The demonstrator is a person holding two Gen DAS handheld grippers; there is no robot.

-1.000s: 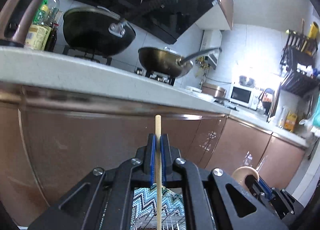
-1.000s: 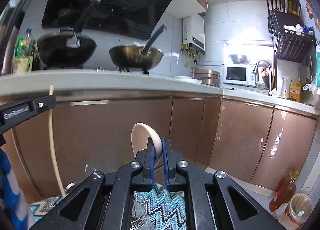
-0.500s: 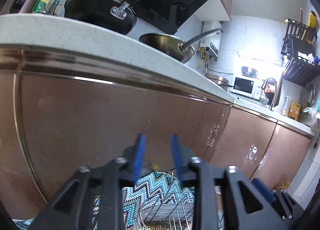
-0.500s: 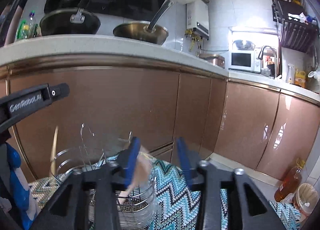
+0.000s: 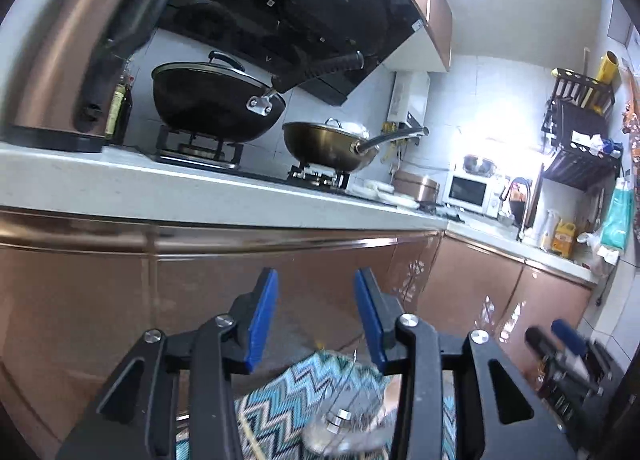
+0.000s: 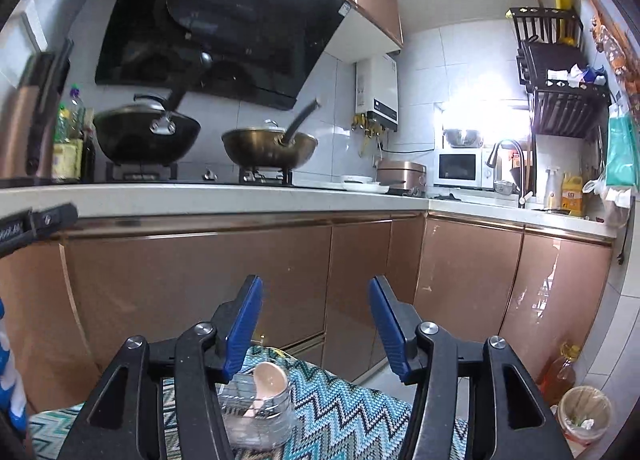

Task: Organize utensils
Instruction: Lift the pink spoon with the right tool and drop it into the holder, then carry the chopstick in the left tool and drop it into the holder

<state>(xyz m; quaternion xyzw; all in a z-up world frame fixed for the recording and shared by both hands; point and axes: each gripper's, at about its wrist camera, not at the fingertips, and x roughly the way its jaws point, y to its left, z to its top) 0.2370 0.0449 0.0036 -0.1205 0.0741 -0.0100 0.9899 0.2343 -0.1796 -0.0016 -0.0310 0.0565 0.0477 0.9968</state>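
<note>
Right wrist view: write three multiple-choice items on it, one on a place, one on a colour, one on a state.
1. Where is the spoon?
A. in the wire holder on the zigzag cloth
B. on the counter
C. in the brass wok

2. What colour are the right gripper pads?
A. red
B. blue
C. white

3. What is between the right gripper's jaws?
A. the spoon
B. a chopstick
C. nothing

Key: A, its bowl sticks up out of the holder; B, both pads show blue; C, the jaws are opening with an empty gap.

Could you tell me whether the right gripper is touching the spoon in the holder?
Apart. The right wrist view shows the right gripper opening, empty, with the spoon standing in the holder below.
</note>
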